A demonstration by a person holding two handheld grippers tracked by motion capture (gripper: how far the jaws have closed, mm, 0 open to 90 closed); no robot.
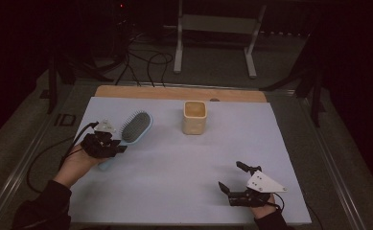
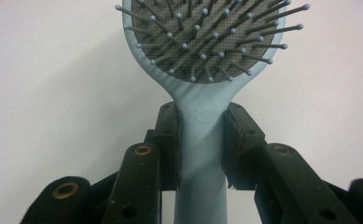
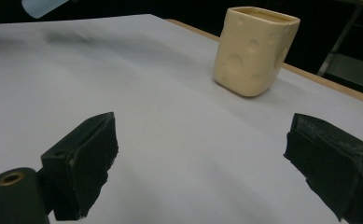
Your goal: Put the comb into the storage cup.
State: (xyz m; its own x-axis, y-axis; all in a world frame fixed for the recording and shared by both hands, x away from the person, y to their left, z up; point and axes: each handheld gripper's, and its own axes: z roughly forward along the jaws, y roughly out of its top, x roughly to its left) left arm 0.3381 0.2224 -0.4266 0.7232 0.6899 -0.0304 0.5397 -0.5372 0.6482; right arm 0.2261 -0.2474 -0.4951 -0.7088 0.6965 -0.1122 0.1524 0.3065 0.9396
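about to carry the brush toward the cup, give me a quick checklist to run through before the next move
1. Left tongs shut on the brush at its handle neck: ok.
2. Brush centred between the pads, not skewed: ok.
3. Bristles facing up, head clear of the tongs: ok.
4. Cup upright with its mouth open: ok.
5. Cup empty inside: cannot tell.
6. Right tongs open, holding nothing, well apart from the cup: ok.
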